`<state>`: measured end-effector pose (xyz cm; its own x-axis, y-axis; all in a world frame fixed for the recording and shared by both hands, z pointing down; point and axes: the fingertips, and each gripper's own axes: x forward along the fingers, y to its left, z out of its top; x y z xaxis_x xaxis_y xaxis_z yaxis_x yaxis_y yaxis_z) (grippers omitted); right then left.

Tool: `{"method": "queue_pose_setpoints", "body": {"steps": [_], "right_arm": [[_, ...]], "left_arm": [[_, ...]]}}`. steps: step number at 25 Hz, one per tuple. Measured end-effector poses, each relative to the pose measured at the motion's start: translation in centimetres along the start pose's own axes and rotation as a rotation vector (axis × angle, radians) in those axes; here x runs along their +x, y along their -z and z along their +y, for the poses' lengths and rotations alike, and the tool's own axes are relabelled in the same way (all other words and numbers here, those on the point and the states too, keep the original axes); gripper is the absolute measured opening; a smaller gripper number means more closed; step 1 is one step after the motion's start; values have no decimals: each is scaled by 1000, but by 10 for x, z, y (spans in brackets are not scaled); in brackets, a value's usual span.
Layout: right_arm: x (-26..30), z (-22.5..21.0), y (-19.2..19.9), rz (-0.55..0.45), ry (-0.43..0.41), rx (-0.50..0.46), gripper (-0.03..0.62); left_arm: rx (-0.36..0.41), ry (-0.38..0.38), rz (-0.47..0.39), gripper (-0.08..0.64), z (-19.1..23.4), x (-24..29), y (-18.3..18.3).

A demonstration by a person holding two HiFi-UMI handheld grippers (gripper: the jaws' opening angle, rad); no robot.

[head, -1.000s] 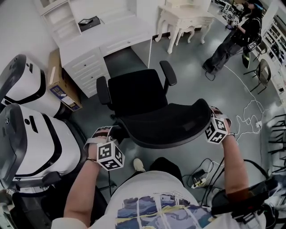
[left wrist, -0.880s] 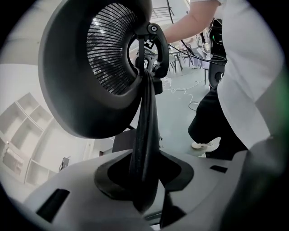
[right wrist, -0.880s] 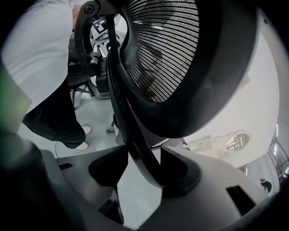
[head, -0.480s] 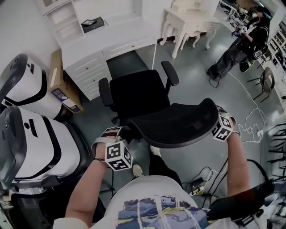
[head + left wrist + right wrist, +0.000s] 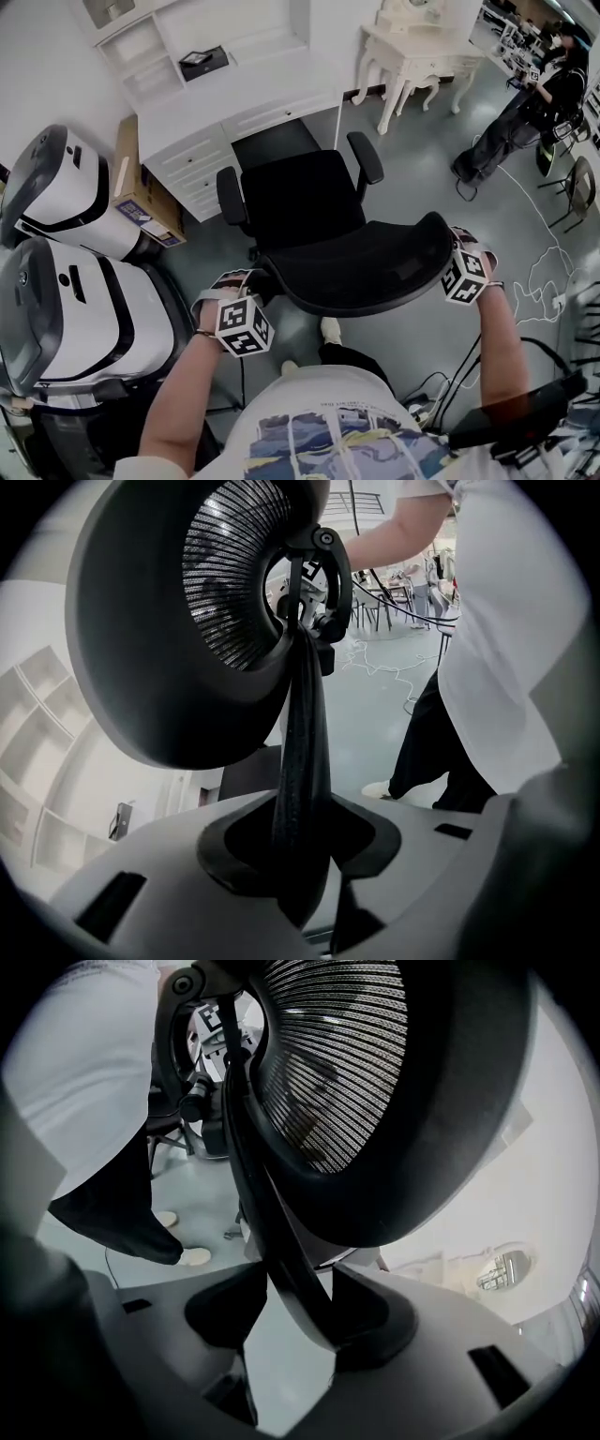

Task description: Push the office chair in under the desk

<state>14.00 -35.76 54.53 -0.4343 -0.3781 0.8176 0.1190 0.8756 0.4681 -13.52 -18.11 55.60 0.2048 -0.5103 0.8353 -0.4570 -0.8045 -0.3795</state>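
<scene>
A black mesh office chair faces the white desk, its seat just short of the dark kneehole. Its curved backrest spans the space between my hands. In the head view my left gripper is at the backrest's left edge and my right gripper at its right edge. The left gripper view shows the left gripper shut on the thin black edge of the backrest. In the right gripper view the right gripper clamps the opposite edge of the backrest, which runs slanted between its pads.
Two large white machines stand close on the left, with a cardboard box beside the desk's drawers. A white ornate table is at the back right. A person stands far right. Cables trail on the grey floor.
The chair and both grippers have moved forward toward the desk; the seat's front now lies closer to the kneehole. Both grips on the backrest hold as before.
</scene>
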Motion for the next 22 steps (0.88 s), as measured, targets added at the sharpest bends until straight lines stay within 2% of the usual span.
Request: {"method": "queue_pose_setpoints", "body": {"steps": [22], "right_arm": [[73, -140, 22, -32, -11, -54, 239]], "left_arm": [[-62, -15, 40, 123, 108, 70, -31]]}}
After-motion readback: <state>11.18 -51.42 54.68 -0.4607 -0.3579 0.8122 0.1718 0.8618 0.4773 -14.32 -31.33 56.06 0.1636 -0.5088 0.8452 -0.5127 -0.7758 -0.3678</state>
